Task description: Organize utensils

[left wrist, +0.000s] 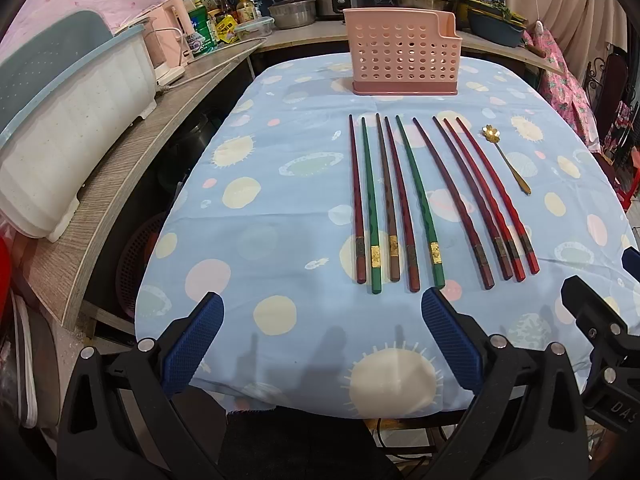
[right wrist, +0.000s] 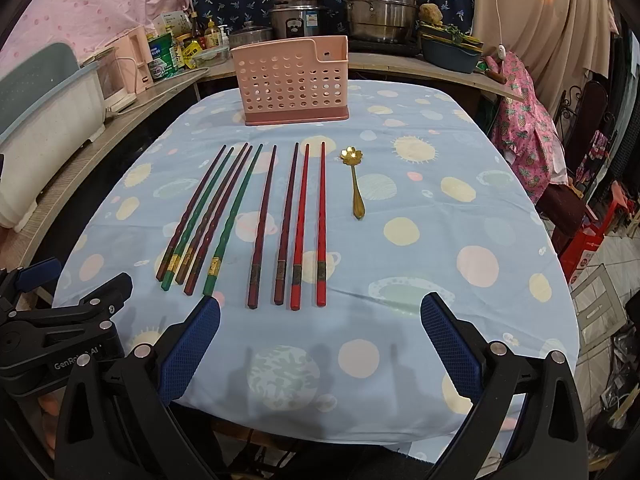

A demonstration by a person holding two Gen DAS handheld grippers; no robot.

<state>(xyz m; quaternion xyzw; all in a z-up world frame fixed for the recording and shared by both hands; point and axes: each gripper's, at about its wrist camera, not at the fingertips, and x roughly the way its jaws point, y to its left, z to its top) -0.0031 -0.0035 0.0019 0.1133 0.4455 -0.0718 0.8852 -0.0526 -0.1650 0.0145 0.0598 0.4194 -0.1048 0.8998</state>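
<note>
Across the cloth-covered surface (left wrist: 280, 200) we see chopsticks (left wrist: 404, 204) and a spoon (right wrist: 354, 184) lying before the empty pink caddy (right wrist: 290, 80), nothing yet moved, so with each hand-held gripper, left (left wrist: 322, 340) and right (right wrist: 320, 344), spread empty, we likely pinch one chopstick next.

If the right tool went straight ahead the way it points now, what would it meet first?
Probably the near ends of the red chopsticks, which lie on the tablecloth just ahead between the open right tool fingers. If it passes above them, the pink holder is next. Height above the cloth is unclear.
</note>
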